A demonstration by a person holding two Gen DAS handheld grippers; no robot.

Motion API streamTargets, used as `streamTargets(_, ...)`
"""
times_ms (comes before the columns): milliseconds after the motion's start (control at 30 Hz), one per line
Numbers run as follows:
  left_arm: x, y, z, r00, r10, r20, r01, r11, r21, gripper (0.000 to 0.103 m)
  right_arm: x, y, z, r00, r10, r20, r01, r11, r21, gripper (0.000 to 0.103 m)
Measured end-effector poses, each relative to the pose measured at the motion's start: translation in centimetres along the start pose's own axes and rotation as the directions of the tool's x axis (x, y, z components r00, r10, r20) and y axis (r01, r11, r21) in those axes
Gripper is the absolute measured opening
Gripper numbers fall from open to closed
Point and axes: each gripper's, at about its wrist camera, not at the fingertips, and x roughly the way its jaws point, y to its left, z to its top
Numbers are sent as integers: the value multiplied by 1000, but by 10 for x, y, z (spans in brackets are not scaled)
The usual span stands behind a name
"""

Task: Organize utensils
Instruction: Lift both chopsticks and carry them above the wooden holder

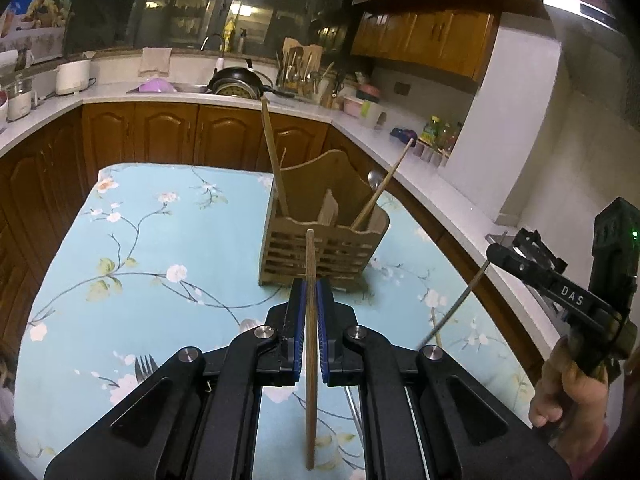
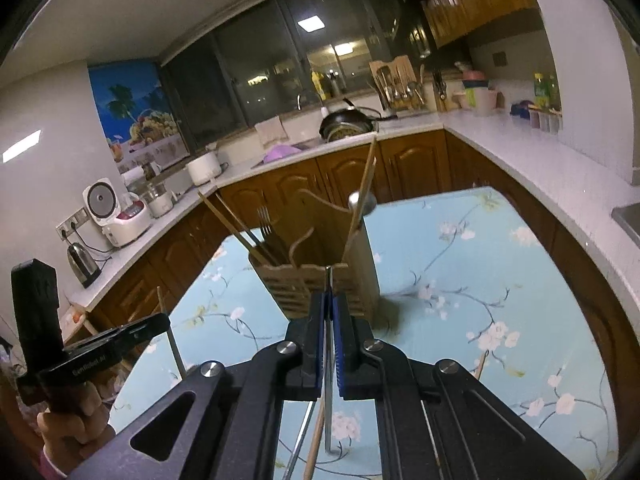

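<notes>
A slotted wooden utensil holder (image 1: 324, 240) (image 2: 320, 280) stands on the flowered table and holds chopsticks, forks and a spoon. My left gripper (image 1: 310, 292) is shut on a wooden chopstick (image 1: 310, 360), which stands upright above the table in front of the holder. My right gripper (image 2: 329, 304) is shut on a thin metal utensil (image 2: 329, 392), seen edge-on, so I cannot tell its kind. The left wrist view shows the right gripper (image 1: 496, 250) at the far right with the curved metal handle (image 1: 452, 312) hanging from it. The right wrist view shows the left gripper (image 2: 162, 320) at the left.
A fork (image 1: 146, 366) lies on the blue flowered tablecloth (image 1: 140, 240) near the left, and a chopstick (image 2: 316, 436) and a metal utensil (image 2: 300, 436) lie under my right gripper. Wooden cabinets and a white counter (image 2: 540, 168) ring the table. A person's hand (image 1: 568, 392) holds each gripper.
</notes>
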Motion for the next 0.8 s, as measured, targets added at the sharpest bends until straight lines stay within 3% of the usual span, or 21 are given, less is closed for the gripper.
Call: streamTargets(800,-20,-5,41,991,-2,137,-1,1000,17,5,-9,5,34,995,7,97,-5,1000,-21,4)
